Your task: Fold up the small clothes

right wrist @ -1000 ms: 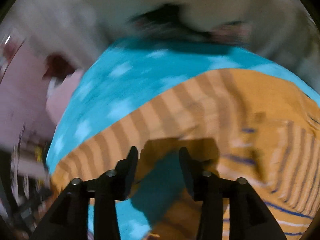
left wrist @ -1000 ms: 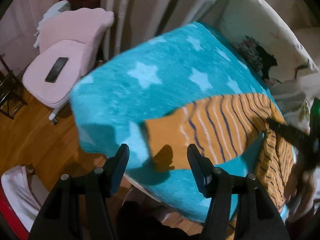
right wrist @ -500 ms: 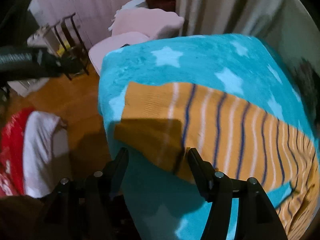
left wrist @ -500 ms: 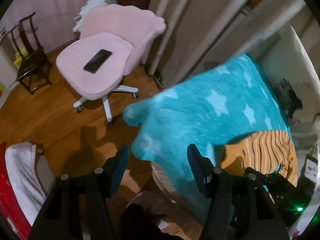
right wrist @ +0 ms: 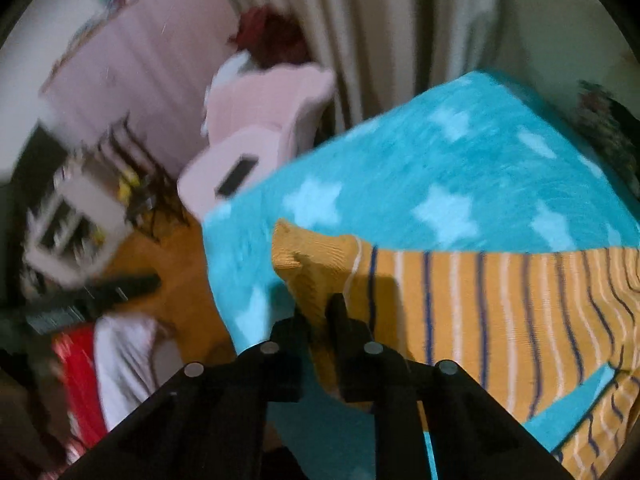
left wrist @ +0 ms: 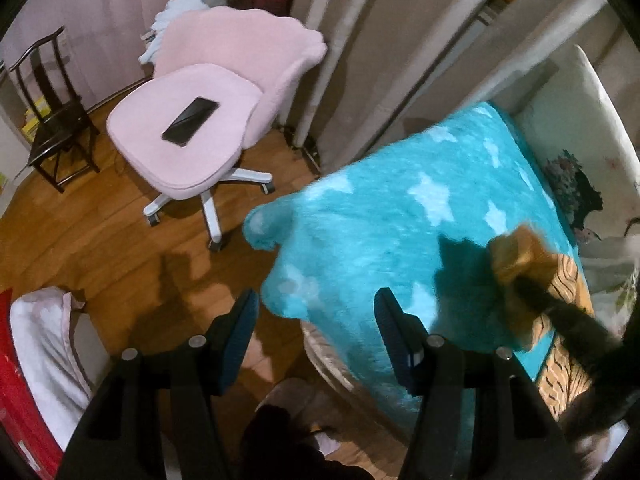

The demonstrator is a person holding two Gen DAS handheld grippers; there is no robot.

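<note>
The orange striped garment (right wrist: 500,312) is spread on the turquoise star blanket (right wrist: 440,168) at right of frame. Its plain orange end is pinched by the right gripper (right wrist: 318,312), whose jaws are closing on it. The left gripper (left wrist: 316,332) is held half open and empty over the blanket's edge. A pink swivel chair (left wrist: 188,136) with a dark phone (left wrist: 191,121) is seen upper left.

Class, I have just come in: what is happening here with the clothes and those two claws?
A person is folding an orange striped garment that lies on a turquoise star blanket. The right claw is closing on the garment's plain orange end, cloth between its jaws. The left claw is open and holds nothing, over the blanket's edge and the wooden floor.
</note>
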